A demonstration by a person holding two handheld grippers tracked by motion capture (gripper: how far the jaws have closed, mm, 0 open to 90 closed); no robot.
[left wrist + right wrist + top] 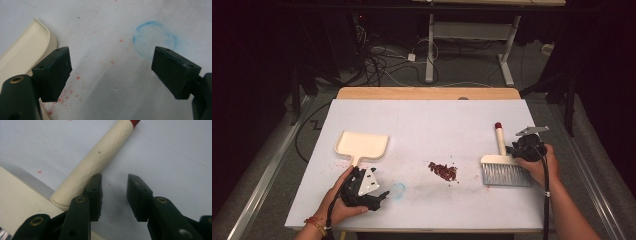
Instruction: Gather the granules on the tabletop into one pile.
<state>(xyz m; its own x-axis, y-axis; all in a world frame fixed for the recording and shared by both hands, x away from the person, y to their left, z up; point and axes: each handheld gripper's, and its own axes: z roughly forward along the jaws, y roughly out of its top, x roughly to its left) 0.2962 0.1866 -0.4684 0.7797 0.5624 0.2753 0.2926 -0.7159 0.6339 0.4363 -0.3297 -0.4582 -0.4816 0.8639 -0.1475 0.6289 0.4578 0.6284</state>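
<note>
Left tool (384, 194): held in the left hand (343, 200) near the front left of the counter (422, 117); the jaws are seen spread wide apart in the left gripper view, with nothing between them but bare counter surface
Right tool (114, 185): held in the right hand (539, 165) at the right side of the counter; the jaws are seen with a narrow gap between them, nothing is gripped, and the left jaw lies just beside the brush handle
Hand brush (504, 167): laid flat on the counter at the right, grey bristles towards the person, cream handle (96, 162) pointed away and tipped with a red cap (498, 125)
Handle and right tool: the handle is seen outside the jaws, to the left of them in the right gripper view; whether the jaw touches it cannot be told
Dustpan (361, 145): cream, laid flat at the left of the counter, its short handle pointed towards the left tool; its rounded edge (37, 37) is seen just beside the left jaw
Debris (443, 171): a small pile of dark red crumbs on the counter, between dustpan and brush, nearer the brush
Blue ring mark (155, 38): a faint chalky circle on the counter, seen just ahead of the left tool's right jaw
Red specks (71, 91): scattered on the counter near the dustpan's edge
</note>
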